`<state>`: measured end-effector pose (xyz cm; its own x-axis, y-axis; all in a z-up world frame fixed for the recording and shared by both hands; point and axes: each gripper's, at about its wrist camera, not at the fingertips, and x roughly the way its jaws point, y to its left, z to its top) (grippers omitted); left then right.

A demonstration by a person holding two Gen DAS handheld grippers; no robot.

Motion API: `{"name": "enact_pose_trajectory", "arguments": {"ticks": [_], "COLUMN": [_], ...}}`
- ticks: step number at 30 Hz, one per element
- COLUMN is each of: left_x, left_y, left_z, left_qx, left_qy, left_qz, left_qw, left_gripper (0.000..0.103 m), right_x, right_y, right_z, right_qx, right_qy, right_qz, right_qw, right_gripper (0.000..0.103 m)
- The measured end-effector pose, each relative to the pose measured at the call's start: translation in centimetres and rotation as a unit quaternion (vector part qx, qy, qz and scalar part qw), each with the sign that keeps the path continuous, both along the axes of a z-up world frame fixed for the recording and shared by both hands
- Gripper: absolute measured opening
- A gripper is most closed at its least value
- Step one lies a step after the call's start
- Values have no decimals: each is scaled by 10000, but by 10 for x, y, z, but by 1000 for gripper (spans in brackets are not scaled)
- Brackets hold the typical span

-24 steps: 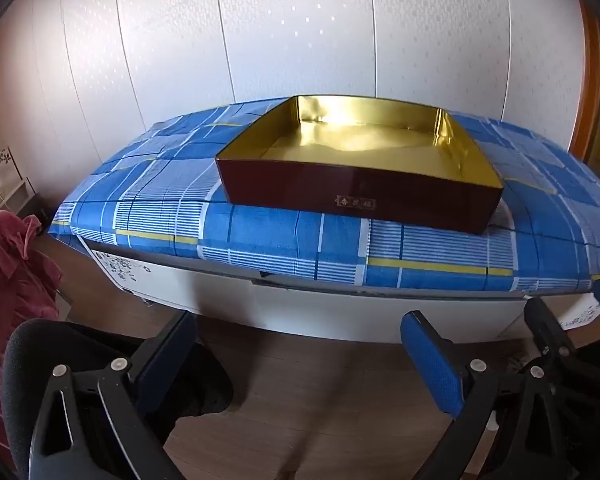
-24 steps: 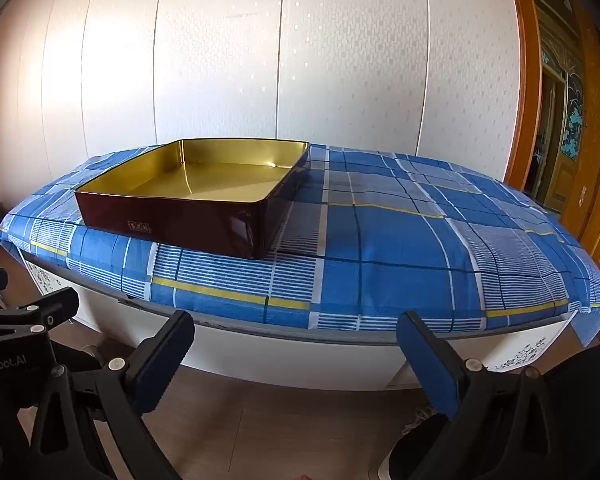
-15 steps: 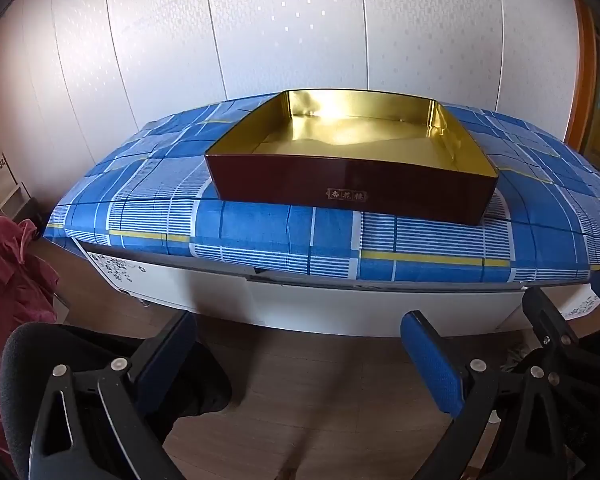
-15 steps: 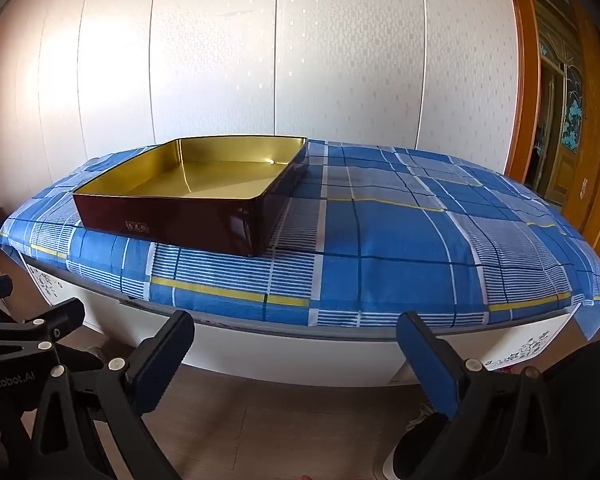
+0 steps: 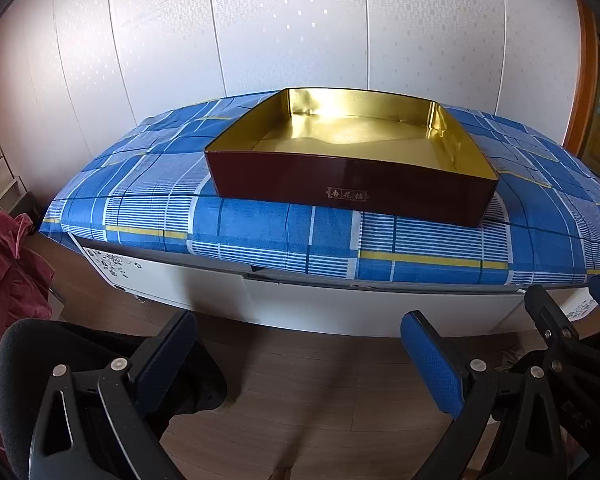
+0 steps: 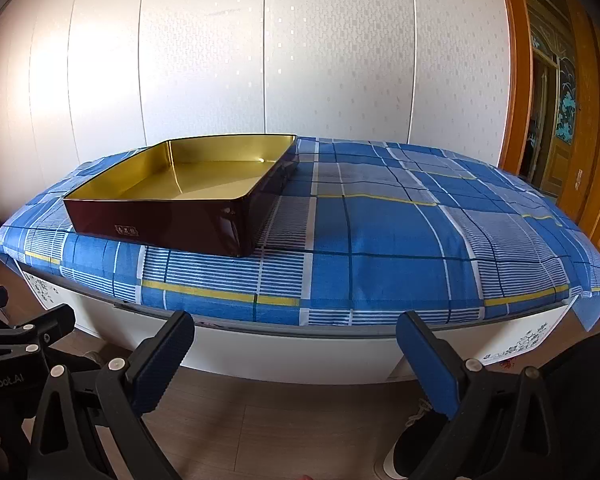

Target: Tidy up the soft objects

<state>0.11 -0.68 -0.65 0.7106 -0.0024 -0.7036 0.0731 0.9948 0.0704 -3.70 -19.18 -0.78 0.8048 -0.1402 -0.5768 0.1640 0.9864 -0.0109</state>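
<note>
Left fingers (image 5: 300, 356): spread wide, holding nothing.
Right fingers (image 6: 296, 348): spread wide, holding nothing.
Maroon gold-lined shallow metal box (image 5: 351, 184): ahead of the fingers, on blue plaid-covered counter (image 6: 379, 256).

A home: checked bedsheet (image 6: 379, 232), carved wooden door (image 6: 555, 120).

Each camera sits low, behind its own claw, looking forward and a bit down over the floor at the table's front edge. Ahead of the left claw (image 5: 298, 354) the gold-lined box (image 5: 351, 184) is straight in front. Ahead of the right claw (image 6: 296, 354) the same box (image 6: 172, 220) lies off left. Both views share the blue checked cloth (image 6: 399, 248).
</note>
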Motion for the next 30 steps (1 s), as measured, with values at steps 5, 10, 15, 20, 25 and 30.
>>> {"name": "enact_pose_trajectory", "arguments": {"ticks": [5,10,15,20,25,30], "left_x": [0,0,0,1,1,2], "left_y": [-1,1,3,2,2,3], "left_z": [0,-2,-1,-1,-1,-2], "left_qx": [-17,-122,-171,-159,-178,-215], "left_qy": [9,63,49,68,82,129], "left_qz": [-59,-133,-144,-154,-169,-195], "left_qw": [10000,9998,9997,9997,9997,9995], "left_gripper": [103,103,103,103,103,103], "right_x": [0,2,2,3,3,4], "right_y": [-3,-5,-6,-7,-6,-6], "right_z": [0,-2,-3,-3,-3,-5], "right_qx": [49,105,133,143,146,208], "right_qy": [17,67,82,79,82,123], "right_qz": [-49,-99,-115,-108,-115,-75], "right_qw": [10000,9999,9998,9998,9998,9997], "right_gripper": [103,103,103,103,103,103]}}
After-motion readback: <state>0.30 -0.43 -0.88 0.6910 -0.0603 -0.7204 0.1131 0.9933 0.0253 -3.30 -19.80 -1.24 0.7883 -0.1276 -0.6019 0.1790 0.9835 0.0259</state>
